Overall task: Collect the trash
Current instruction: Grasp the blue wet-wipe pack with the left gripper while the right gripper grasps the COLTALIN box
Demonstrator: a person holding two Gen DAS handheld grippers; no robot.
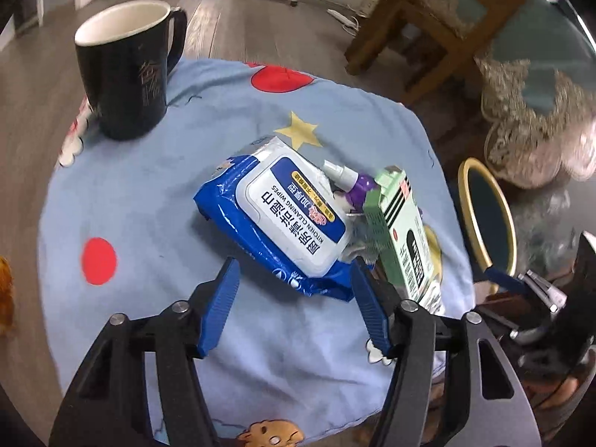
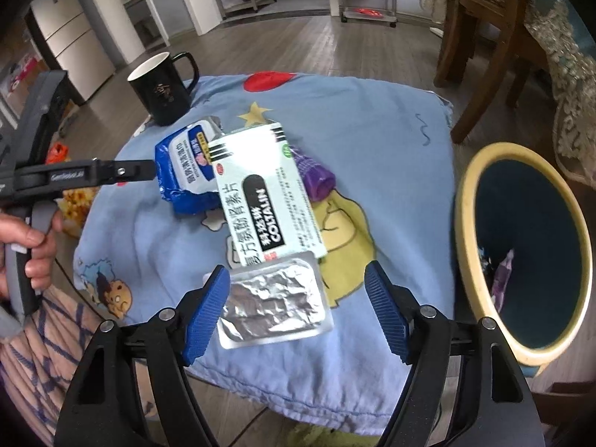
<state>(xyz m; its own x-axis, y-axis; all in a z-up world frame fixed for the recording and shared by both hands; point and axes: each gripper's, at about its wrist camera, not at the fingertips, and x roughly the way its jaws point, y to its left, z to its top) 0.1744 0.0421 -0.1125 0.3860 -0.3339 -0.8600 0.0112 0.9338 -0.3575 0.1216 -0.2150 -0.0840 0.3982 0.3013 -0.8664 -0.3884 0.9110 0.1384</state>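
A pack of wipes (image 1: 283,219) lies near the middle of a desk draped in a blue cartoon cloth (image 1: 156,193), with a green medicine box (image 2: 268,193) leaning against its side, a purple-collared spray bottle (image 1: 354,182) wedged between the two, and a foil blister sheet (image 2: 272,305) just in front of the box. The left gripper (image 1: 294,279) hovers over the near edge of the wipes and the right gripper (image 2: 294,287) straddles the foil sheet, both with jaws released and gripping nothing. A black mug (image 1: 126,74) stands beyond the wipes at the far edge of the desk, and a yellow-rimmed bin (image 2: 521,257) sits on the floor beside the desk, past the box.
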